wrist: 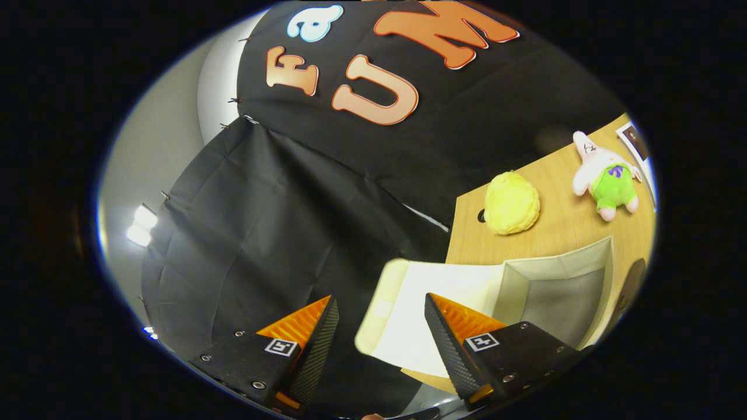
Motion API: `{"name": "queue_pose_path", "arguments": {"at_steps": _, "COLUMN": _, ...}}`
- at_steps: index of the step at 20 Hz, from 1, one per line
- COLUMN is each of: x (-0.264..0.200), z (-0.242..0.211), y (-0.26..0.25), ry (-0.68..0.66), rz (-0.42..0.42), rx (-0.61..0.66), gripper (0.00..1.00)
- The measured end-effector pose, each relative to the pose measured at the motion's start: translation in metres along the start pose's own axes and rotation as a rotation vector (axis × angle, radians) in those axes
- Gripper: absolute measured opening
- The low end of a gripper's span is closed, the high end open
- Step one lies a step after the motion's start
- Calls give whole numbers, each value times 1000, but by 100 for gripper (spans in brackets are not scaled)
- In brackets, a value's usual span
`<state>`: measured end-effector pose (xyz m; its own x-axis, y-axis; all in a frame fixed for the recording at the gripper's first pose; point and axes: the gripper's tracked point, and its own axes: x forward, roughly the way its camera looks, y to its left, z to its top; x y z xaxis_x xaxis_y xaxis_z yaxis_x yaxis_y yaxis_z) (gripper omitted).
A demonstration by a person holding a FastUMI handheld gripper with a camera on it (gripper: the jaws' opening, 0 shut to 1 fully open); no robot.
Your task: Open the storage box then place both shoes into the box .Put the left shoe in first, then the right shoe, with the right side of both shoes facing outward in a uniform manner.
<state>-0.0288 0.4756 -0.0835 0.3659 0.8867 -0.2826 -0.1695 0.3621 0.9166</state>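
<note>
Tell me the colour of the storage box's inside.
Cream-white, greyer in shadow, on the storage box, gripper view.

Matt cloth storage box [548, 291] with smooth lid [408, 315]; wood-grain worktop [560, 221]; fuzzy plush toys [607, 175]; the spread tongs' [379, 318] fingers [318, 344] carry ribbed pads.

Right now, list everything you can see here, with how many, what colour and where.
storage box: one, cream, open, on the table just ahead of the fingers, lid flap hanging out toward them
yellow plush: one, yellow, on the table beyond the box
star plush: one, pink with green shorts, on the table beyond the box, beside the yellow plush
table: one, light wood
dark object: one, beside the box, cannot tell what
fingers: two, apart, holding nothing, gripper open
</note>
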Motion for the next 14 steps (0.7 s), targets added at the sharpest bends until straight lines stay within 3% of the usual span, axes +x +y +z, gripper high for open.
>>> {"name": "queue_pose_path", "arguments": {"at_steps": 4, "x": -37, "z": 17, "y": -46, "ry": -50, "rz": -104, "rx": -62, "gripper": 91}}
{"name": "queue_pose_path", "arguments": {"at_steps": 10, "x": -103, "z": 26, "y": -149, "ry": -50, "rz": -364, "rx": -201, "gripper": 95}}
{"name": "queue_pose_path", "arguments": {"at_steps": 14, "x": -137, "z": 20, "y": -205, "ry": -18, "rz": -494, "rx": -250, "gripper": 95}}
